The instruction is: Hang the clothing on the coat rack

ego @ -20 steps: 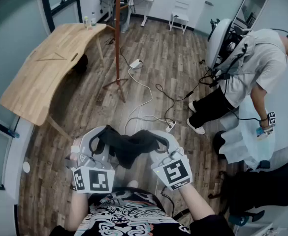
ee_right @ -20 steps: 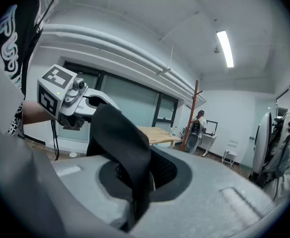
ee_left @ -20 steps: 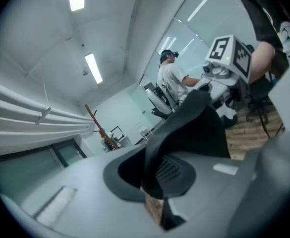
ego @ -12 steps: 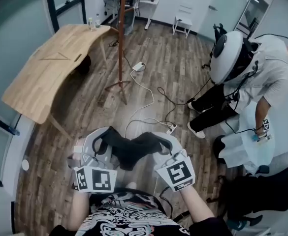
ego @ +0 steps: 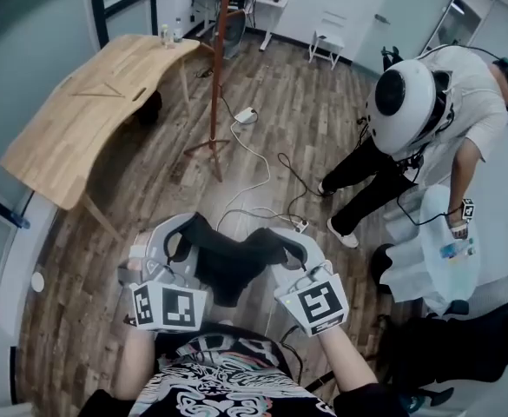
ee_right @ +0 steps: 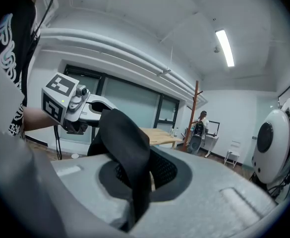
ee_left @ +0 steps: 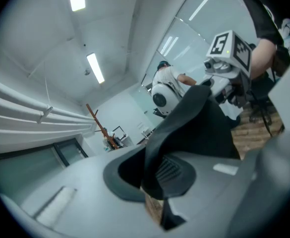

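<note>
**Coat rack** (ego: 218, 76): a brown wooden pole on splayed feet, upright on the plank floor (ego: 141, 198). All positions below are given from it.

**Clothing** (ego: 232, 266): one black garment, well short of the coat rack on the wearer's side. It is off the floor, slung between the two grippers and sagging in the middle. It does not touch the rack.

**Left gripper** (ego: 177, 234): on the near side of the rack, slightly left of its pole line. The left gripper view shows the jaws drawn narrow, with a fold of the black fabric pinched between them.

**Right gripper** (ego: 288, 241): on the near side of the rack and to its right. Its jaws are likewise closed onto a fold of the garment. The cloth rises out of the gap and trails toward the left gripper.

**Wooden table** (ego: 89, 111): left of the rack, its far end close beside the pole.

**White cable** (ego: 255, 159): runs over the floor from beside the rack's feet toward the grippers.

**Second person** (ego: 475, 102): well right of the rack, bent forward, with a white rounded device (ego: 401, 101) just beside them.
</note>
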